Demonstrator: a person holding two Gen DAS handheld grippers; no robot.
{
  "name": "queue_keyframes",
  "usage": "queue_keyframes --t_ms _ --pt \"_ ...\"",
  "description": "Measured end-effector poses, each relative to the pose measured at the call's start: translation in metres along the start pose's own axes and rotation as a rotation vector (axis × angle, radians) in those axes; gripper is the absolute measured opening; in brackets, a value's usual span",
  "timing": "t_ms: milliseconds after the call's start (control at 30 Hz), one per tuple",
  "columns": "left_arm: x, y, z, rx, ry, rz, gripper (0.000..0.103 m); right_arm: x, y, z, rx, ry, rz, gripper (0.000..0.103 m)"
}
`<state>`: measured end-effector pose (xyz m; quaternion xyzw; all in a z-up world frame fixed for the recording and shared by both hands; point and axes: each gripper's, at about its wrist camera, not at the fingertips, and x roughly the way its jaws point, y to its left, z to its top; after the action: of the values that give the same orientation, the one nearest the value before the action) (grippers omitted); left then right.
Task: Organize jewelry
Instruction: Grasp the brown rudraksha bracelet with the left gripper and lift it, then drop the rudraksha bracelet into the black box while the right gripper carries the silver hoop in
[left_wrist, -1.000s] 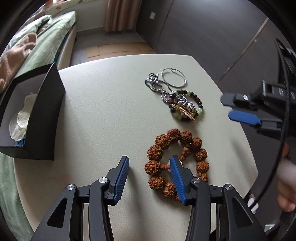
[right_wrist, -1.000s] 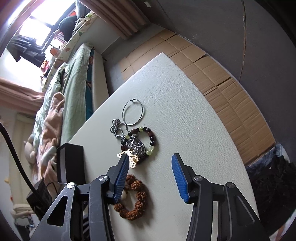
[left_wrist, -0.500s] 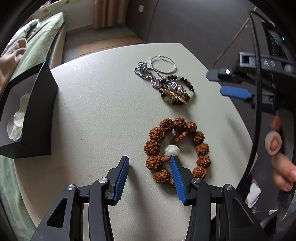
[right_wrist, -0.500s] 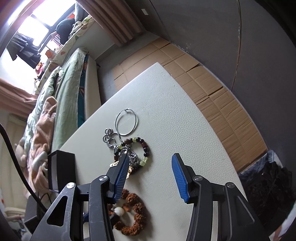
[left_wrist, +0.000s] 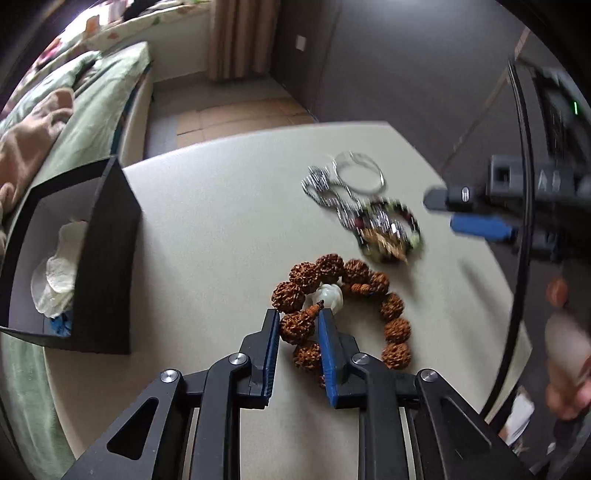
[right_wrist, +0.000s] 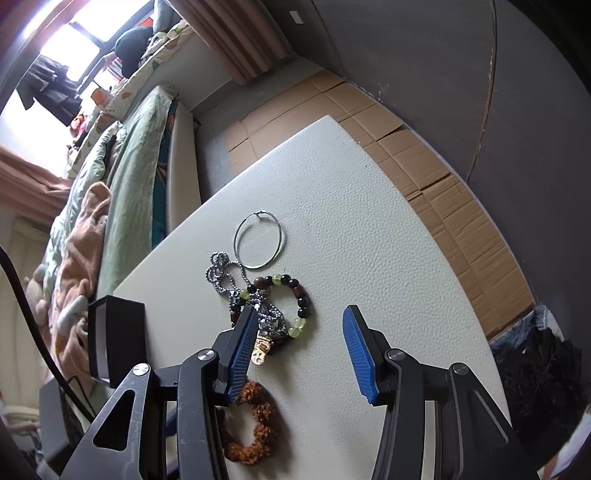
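The left claw (left_wrist: 298, 325) is pinching one knobbly brown seed-bead bracelet (left_wrist: 341, 306) bead: light, rough, floppy. At two o'clock, the right claw (right_wrist: 299, 332) is hovering wide open, empty.

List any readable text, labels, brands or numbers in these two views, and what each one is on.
None can be read.
The right gripper body in the left wrist view carries pale markings, too blurred to read.
The black box, seed-bead bracelet, jewelry pile and table show no lettering.
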<state>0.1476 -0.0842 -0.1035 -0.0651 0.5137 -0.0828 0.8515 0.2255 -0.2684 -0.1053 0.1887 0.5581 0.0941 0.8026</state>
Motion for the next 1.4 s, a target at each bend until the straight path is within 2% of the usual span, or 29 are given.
queue_keyframes --t_ms 233,400,700,900,1100,1133,1167,1200,1400 --pt "-0.028 0.024 0.023 -0.126 -0.149 -0.062 0.022 0.004 0.008 0.009 -0.022 -0.045 0.0 0.048" --pt "-0.039 0.031 0.038 -0.155 -0.219 -0.118 0.022 0.012 0.015 0.019 -0.047 -0.089 -0.025 0.044" --pt "-0.045 0.054 0.057 -0.211 -0.276 -0.184 0.022 0.032 0.029 0.042 -0.122 -0.146 -0.058 0.039" --pt "-0.047 0.071 0.061 -0.261 -0.288 -0.201 0.022 0.047 0.043 0.045 -0.214 -0.137 -0.135 0.038" --pt "-0.053 0.077 0.058 -0.287 -0.293 -0.197 0.022 0.051 0.058 0.038 -0.333 -0.188 -0.228 0.037" --pt "-0.054 0.078 0.058 -0.288 -0.293 -0.195 0.022 0.051 0.06 0.036 -0.354 -0.196 -0.268 0.029" --pt "-0.054 0.078 0.057 -0.288 -0.292 -0.193 0.022 0.05 0.06 0.035 -0.366 -0.197 -0.287 0.011" --pt "-0.055 0.078 0.056 -0.287 -0.291 -0.191 0.022 0.049 0.057 0.035 -0.365 -0.192 -0.274 0.006" --pt "-0.063 0.08 0.053 -0.294 -0.305 -0.188 0.022 0.036 0.032 0.039 -0.237 -0.141 -0.133 0.003"
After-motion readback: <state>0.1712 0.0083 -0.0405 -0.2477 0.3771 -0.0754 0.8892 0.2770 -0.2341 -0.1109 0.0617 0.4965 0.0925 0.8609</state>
